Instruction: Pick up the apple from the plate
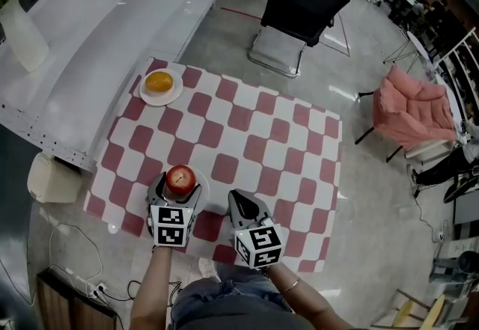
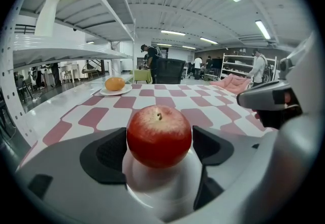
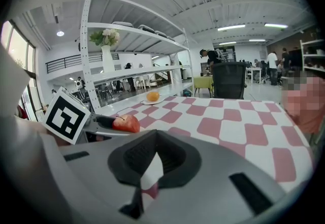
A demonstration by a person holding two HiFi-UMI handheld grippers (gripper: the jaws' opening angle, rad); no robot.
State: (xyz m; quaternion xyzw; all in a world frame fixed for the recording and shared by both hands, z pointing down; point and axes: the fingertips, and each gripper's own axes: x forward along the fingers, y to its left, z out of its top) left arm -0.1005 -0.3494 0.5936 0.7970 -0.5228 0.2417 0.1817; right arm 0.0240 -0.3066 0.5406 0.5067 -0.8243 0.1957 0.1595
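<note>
Far left: an orange sits on its own white plate at the far corner of the checkered counter, well apart from the work. Leave it alone.
Left tool: jaws spread wide, one dark pad on each side of the fruit. I see no squeeze yet.
Apple: red, stem up, resting on a small white dish at the near edge of the counter. It is centred between the left tool's jaws.
Right tool: just beside the left one, low over the counter. Its jaws are drawn together with nothing between them. It looks idle.
Step in hand: my read is that the approach is done and the grip comes next.
How to do it well: close evenly so both pads meet the apple at its widest part, below the stem. Keep the tool level across the fruit. Lift straight up once the pads bite.
Watch for: a round, smooth skin that could roll forward off the dish if one pad lands first. The dish looks light and may shift or ride up if the jaw tips catch its rim.
Pace: slow on the close, and no twist.
</note>
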